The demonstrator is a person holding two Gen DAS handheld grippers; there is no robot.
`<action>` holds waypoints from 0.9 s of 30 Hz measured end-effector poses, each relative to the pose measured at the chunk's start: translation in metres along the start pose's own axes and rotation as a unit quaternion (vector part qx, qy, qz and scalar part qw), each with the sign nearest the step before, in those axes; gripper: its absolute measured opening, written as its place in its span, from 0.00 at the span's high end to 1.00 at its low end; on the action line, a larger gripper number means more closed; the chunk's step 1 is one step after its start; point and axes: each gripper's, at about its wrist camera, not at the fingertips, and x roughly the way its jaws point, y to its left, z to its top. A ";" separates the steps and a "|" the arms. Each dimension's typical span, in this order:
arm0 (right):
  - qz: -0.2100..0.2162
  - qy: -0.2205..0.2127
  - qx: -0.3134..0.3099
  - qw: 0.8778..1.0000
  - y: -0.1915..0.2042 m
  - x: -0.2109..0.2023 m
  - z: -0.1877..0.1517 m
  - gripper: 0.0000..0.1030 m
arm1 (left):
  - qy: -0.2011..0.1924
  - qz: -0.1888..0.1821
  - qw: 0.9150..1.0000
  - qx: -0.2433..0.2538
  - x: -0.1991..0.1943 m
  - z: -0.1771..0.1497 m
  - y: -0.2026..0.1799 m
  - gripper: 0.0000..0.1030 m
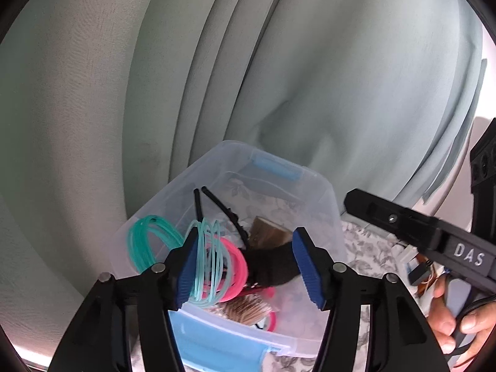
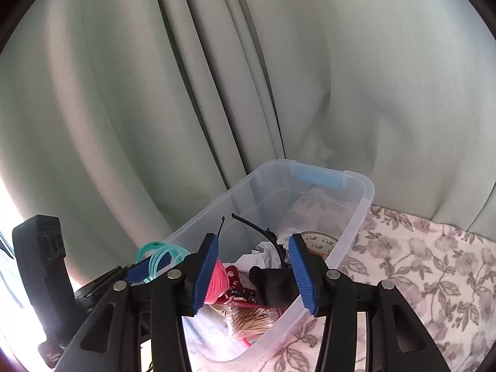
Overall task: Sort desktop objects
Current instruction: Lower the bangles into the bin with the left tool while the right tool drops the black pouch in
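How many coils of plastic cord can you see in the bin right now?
3 in the clear bin: a teal coil by its left wall, a pale aqua coil beside the left gripper's left finger, and a pink coil just right of that. Clutter may hide more.

Black tongs [image 1: 248,269], ribbed blue pads [image 1: 305,266]

A bin [image 2: 356,226] on the tablecloth [image 2: 418,263], before a curtain [image 2: 155,93], holds cords [image 2: 217,279].
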 end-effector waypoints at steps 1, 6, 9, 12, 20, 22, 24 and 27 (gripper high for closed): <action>0.001 0.000 0.000 1.000 0.001 0.000 0.000 0.50 | 0.003 0.003 1.000 0.002 0.000 -0.002 0.001 0.41; 0.004 0.005 -0.005 1.000 0.006 0.001 -0.003 0.50 | 0.019 0.018 1.000 0.015 -0.001 -0.013 0.005 0.40; 0.004 0.008 -0.007 1.000 0.009 0.000 -0.005 0.49 | 0.025 0.025 0.999 0.021 -0.002 -0.018 0.006 0.40; 0.004 0.010 -0.009 1.000 0.011 -0.001 -0.007 0.49 | 0.027 0.028 0.999 0.026 0.008 -0.018 0.003 0.39; 0.004 0.013 -0.012 1.000 0.017 -0.006 -0.015 0.48 | 0.027 0.047 0.997 0.050 -0.013 -0.022 -0.003 0.33; 0.004 0.013 -0.013 1.000 0.019 -0.008 -0.016 0.48 | 0.028 0.049 0.997 0.052 -0.015 -0.023 -0.003 0.33; 0.004 0.014 -0.014 1.000 0.019 -0.009 -0.018 0.48 | 0.030 0.051 0.997 0.054 -0.018 -0.024 -0.002 0.33; 0.004 0.014 -0.015 1.000 0.021 -0.012 -0.020 0.48 | 0.032 0.053 0.997 0.046 -0.021 -0.026 0.002 0.32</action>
